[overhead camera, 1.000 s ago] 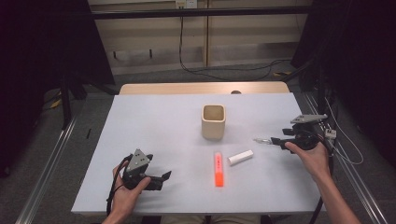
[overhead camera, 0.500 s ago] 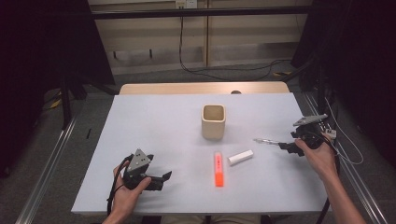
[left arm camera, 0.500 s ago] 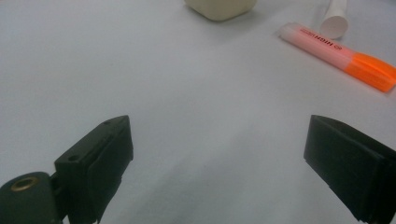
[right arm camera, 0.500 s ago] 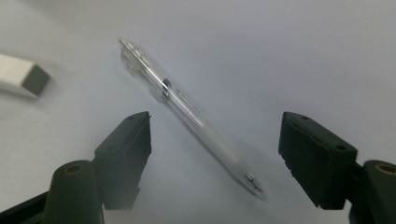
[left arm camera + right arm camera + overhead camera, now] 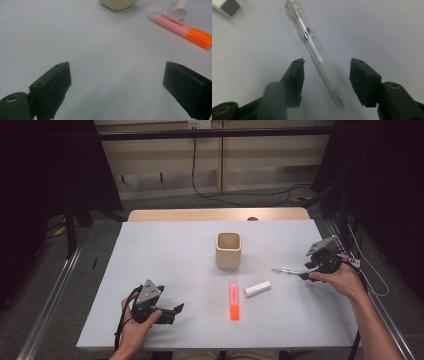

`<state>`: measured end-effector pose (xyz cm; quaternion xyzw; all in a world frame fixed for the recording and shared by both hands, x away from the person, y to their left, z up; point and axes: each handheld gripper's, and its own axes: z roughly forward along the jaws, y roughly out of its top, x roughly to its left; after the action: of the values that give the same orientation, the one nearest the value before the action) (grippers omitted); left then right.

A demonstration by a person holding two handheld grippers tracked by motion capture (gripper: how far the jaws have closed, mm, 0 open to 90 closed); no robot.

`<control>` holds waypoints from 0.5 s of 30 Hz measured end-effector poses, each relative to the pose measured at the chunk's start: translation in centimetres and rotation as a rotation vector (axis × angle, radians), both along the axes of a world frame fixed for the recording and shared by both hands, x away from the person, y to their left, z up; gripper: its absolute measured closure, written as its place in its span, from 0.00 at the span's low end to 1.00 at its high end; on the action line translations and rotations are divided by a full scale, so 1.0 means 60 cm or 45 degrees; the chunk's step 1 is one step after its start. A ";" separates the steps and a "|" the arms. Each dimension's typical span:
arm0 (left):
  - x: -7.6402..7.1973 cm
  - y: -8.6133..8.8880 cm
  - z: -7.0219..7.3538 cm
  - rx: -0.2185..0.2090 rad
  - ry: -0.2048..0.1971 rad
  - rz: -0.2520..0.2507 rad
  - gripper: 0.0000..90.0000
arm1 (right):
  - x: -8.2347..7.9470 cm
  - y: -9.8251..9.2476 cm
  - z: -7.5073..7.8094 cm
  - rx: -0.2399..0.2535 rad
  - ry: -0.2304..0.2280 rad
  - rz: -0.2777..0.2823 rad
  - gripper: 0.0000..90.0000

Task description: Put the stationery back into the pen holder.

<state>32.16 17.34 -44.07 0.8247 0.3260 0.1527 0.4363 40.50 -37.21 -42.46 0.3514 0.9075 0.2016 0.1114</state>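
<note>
Right claw (image 5: 325,82) at bench (image 5: 165,250) 3 o'clock edge, jaws closing around clear pen (image 5: 312,42), not pinching. Left claw (image 5: 117,92) spread, 7 o'clock; open white surface around it.

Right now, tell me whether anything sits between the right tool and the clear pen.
Nothing visible does. The clear pen already lies between the right tool's jaws, which have just been closing and do not touch it yet.

right tongs (image 5: 306,272) around pen (image 5: 286,270)
</note>
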 end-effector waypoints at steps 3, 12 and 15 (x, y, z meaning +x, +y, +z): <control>0.000 0.000 0.000 0.000 0.000 -0.001 0.09 | 0.006 0.000 -0.004 -0.007 0.030 0.013 0.63; 0.000 0.000 -0.001 -0.007 0.000 0.000 0.09 | 0.016 0.009 -0.009 -0.047 0.093 0.059 0.78; -0.001 -0.001 -0.001 0.001 0.005 -0.001 0.09 | 0.020 0.010 -0.010 -0.053 0.107 0.082 0.80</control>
<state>32.12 17.29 -44.11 0.8252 0.3263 0.1509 0.4356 41.70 -36.61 -43.08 0.3276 0.9262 0.1713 0.0737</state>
